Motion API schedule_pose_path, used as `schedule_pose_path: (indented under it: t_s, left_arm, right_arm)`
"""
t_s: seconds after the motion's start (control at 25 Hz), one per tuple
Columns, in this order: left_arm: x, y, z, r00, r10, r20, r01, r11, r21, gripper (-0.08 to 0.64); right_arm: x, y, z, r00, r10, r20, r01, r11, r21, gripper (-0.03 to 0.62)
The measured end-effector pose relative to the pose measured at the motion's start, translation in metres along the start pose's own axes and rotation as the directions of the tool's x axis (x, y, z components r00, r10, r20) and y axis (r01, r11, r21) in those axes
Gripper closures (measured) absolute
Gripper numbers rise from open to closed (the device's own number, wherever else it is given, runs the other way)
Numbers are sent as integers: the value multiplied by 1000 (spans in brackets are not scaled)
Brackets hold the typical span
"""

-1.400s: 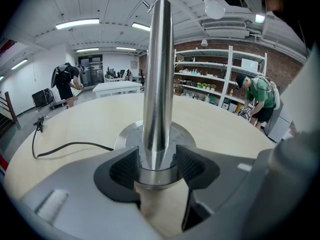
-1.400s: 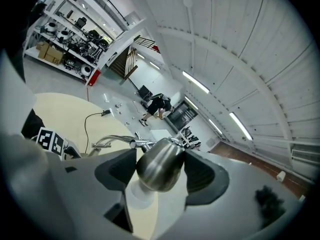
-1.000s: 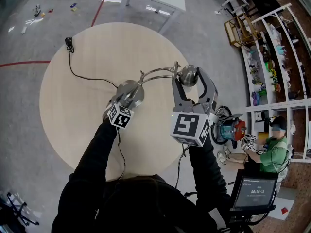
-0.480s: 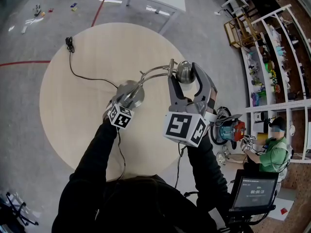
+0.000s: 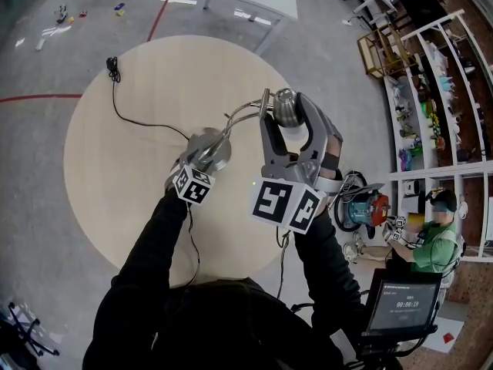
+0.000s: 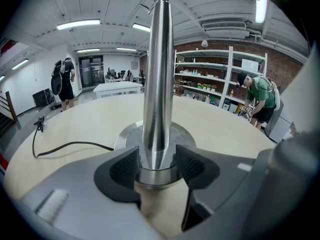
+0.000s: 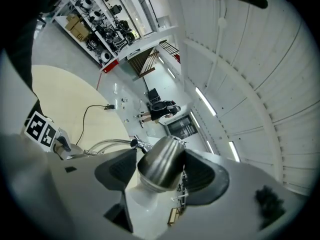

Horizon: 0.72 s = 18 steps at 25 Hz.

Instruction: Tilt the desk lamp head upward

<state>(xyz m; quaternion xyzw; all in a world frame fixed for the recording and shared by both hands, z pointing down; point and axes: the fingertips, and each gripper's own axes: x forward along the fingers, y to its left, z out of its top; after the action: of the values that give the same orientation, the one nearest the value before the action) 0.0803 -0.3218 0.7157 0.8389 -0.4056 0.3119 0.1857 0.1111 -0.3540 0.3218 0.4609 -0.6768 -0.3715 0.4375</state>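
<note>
Right gripper view has the lamp head (image 7: 164,159) square between the pads of my right claw (image 7: 161,171), which is closed on the steel shade, so I am gripping it. How far it is tilted I cannot tell from there. In the head view it sits high over the far right part of the round desk (image 5: 115,191), at the end of the curved arm (image 5: 245,114) that rises from the base (image 5: 218,141). My left claw (image 6: 157,168) is clamped on the stem (image 6: 157,84) just above that base, pinning the lamp down. The cord (image 5: 135,118) trails across the desk toward its far left edge.

What could go wrong, as I judge it:
- **Slipping:** the shade is smooth and rounded, so if I roll it further the pads may slide off and the lamp head would drop back.
- **Base shifting:** if my left claw slackens, the pull up top could lift or skid the base.
- **Bending:** forcing the joint past its stop could bend the thin arm.

Against a second ago, the lamp head and my right claw have shifted left and farther from me in the head view. The claw has also rolled, so its marker cube (image 5: 281,205) now shows two faces side by side. My left claw and the base sit where they were.
</note>
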Motion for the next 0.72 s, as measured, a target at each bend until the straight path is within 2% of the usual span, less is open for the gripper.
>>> schedule_pose_path:
  t_s: [0.72]
  left_arm:
    - [-2, -1, 1, 1000, 2, 1, -2, 1000, -4, 322]
  right_arm:
    - [3, 1, 15, 999, -14, 37, 16, 998, -61, 278]
